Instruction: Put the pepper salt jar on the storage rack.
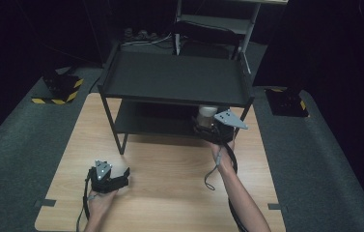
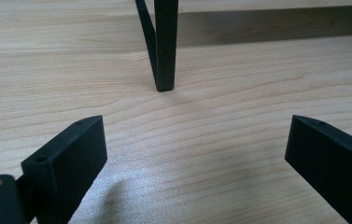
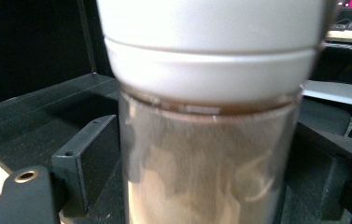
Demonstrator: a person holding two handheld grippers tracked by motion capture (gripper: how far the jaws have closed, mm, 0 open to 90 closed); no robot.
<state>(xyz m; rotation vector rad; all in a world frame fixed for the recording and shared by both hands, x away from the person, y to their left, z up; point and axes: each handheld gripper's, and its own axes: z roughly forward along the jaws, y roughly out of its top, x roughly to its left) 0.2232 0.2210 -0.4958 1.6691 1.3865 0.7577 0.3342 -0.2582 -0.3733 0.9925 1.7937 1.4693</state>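
Jar (image 3: 206, 140) gripped (beneath shelf (image 1: 175, 99) edge).

Clear jar (image 3: 208, 158), white lid (image 3: 211, 42), brownish contents, upright, on rack's lower shelf (image 1: 141, 123), right end.

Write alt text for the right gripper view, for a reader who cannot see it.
A clear jar with a white lid stands close up between the right gripper's two black jaws, its contents blurred and brownish. Behind it lies the black shelf of a rack, against a dark background.
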